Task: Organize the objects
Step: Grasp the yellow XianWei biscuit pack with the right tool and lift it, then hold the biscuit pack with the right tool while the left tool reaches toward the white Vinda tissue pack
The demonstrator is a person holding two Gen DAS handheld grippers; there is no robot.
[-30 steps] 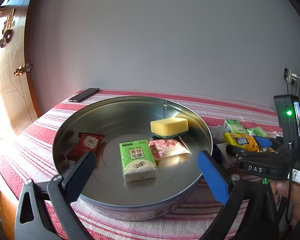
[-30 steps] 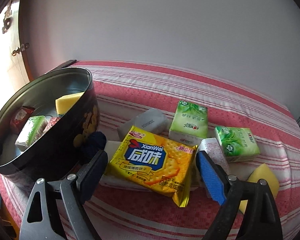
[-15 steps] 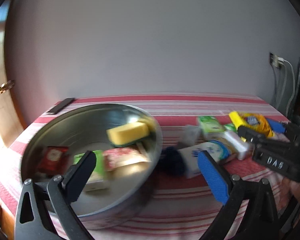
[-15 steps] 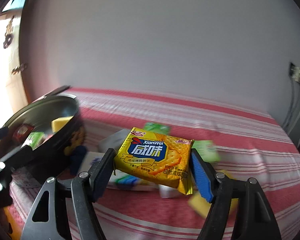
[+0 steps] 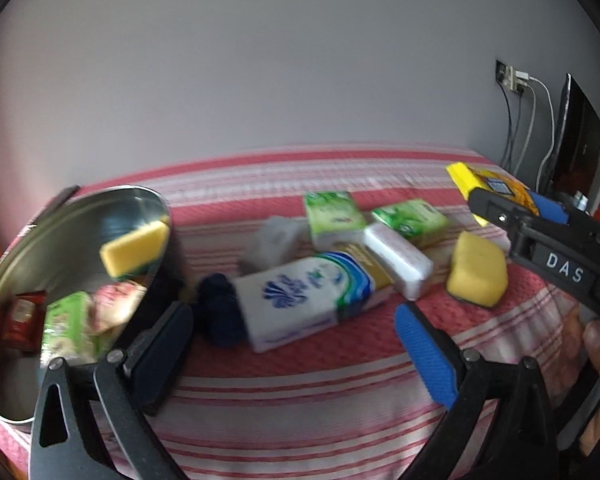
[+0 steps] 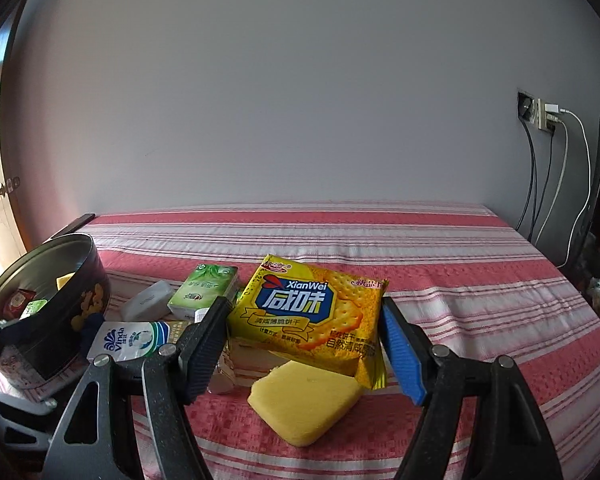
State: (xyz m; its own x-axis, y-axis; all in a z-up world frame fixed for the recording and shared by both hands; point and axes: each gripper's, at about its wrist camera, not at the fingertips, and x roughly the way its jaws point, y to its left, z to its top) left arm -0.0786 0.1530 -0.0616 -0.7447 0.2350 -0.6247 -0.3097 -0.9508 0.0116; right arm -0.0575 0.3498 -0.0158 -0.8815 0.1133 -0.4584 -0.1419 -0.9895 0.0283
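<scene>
Left wrist view: tin (image 5: 15, 264) at left already holds several items; left gripper (image 5: 295, 340) is spread and empty above the tissue pack (image 5: 312, 300). Right gripper (image 6: 304, 344) pinches the cracker packet (image 6: 312, 316), lifted clear of the sponge (image 6: 304, 400). Step in hand appears to be transfer. Next: carry the packet leftward over the tin, then release.

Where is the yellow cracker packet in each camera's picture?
Left wrist view: the yellow cracker packet is at the far right edge, pinched in the right gripper.
Right wrist view: the yellow cracker packet is in the middle, clamped between the two fingers, lifted above the yellow sponge.
Shared landmark: the round metal tin, at the left in both views.
</scene>
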